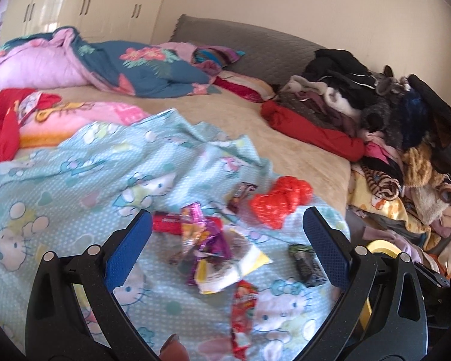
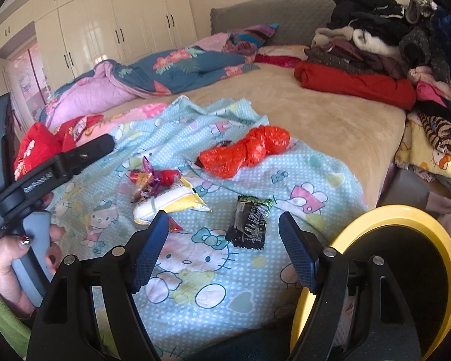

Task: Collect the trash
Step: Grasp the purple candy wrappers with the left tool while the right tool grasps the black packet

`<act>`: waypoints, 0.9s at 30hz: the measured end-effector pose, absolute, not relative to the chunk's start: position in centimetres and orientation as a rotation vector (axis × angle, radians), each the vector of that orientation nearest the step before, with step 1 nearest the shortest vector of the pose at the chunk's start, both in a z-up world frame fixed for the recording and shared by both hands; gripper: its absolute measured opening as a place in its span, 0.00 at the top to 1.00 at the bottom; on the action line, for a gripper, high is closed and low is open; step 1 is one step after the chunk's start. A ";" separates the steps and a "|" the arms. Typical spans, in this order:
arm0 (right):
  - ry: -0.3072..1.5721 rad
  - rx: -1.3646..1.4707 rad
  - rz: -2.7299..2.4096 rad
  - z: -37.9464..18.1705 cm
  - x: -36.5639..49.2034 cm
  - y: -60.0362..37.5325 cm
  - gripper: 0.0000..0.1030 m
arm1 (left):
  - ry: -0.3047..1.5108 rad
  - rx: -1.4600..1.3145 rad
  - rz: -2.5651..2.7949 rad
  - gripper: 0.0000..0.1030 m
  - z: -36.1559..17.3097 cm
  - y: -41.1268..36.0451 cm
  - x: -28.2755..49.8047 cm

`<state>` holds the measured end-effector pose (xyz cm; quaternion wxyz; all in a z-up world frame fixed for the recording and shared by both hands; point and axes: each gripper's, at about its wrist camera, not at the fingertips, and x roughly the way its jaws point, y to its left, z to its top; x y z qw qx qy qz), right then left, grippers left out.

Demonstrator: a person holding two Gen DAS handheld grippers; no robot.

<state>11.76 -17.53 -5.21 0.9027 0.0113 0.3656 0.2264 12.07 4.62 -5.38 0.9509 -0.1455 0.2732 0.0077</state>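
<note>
Trash lies on a light blue cartoon-cat blanket (image 1: 75,180) on the bed: a crumpled red plastic bag (image 1: 281,203) (image 2: 246,150), a black wrapper (image 1: 305,260) (image 2: 249,224), a yellow and white packet (image 1: 228,266) (image 2: 171,204), a purple foil wrapper (image 1: 201,234) (image 2: 148,185) and a red wrapper (image 1: 243,310). My left gripper (image 1: 227,240) is open, just above the purple and yellow wrappers. My right gripper (image 2: 224,243) is open, with the black wrapper between and just beyond its fingertips. The left gripper body (image 2: 60,162) shows in the right wrist view.
A yellow-rimmed bin (image 2: 406,255) stands at the bed's near right corner, also in the left wrist view (image 1: 381,248). A pile of clothes (image 2: 391,45) fills the right side. Quilts (image 2: 165,66) lie at the far left. White wardrobes (image 2: 120,24) stand behind.
</note>
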 end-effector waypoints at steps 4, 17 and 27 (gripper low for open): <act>0.790 0.030 0.458 -6.3 13.0 -17.1 0.29 | 0.576 -0.317 0.042 0.11 -6.5 5.9 12.4; 0.872 0.023 0.422 -9.3 16.4 -15.8 0.29 | 0.663 -0.417 0.051 0.15 -9.8 8.3 15.4; 0.948 -0.021 0.392 -11.3 18.6 -14.6 0.36 | 0.735 -0.493 0.055 0.32 -11.6 8.9 18.5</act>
